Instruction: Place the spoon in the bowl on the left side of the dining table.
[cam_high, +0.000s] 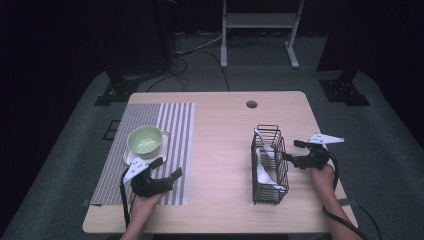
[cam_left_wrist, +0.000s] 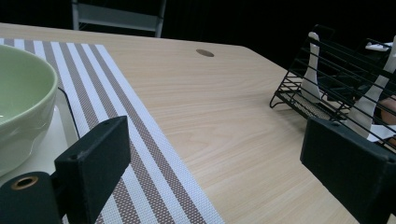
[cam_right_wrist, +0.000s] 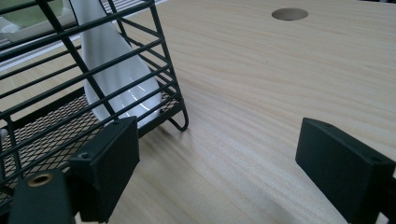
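Wire basket with white spoons, both grippers open beside it and the bowl

Wire basket (cam_high: 269, 165) sits on right half of wooden table (cam_high: 220, 150), black, upright, long axis running near to far. White ceramic spoons (cam_high: 265, 172) stand tilted inside it, handles leaning on the wires; exact count unclear, at least two.

Nearest: person's forearms enter from bottom edge. Left gripper (cam_high: 166, 169) low over near part of striped placemat (cam_high: 170, 125), jaws spread wide, nothing between them, pointing toward table centre. In left gripper view its jaws frame bare wood and mat edge, basket (cam_left_wrist: 336, 79) further off on the right.

Right gripper (cam_high: 293, 150) just beside basket's right wall, jaws apart, empty, aimed at basket. Right gripper view: one jaw close to basket's corner foot, whether touching unclear; spoon bowl (cam_right_wrist: 119, 79) resting on mesh floor just behind wires.

Mid: green bowl (cam_high: 145, 139) on small white tray (cam_high: 131, 157), on the placemat, just beyond left gripper, not touched.

Far: round cable hole (cam_high: 251, 104) near table's back edge. Beyond table, grey carpet, cables, white metal frame legs (cam_high: 260, 30).
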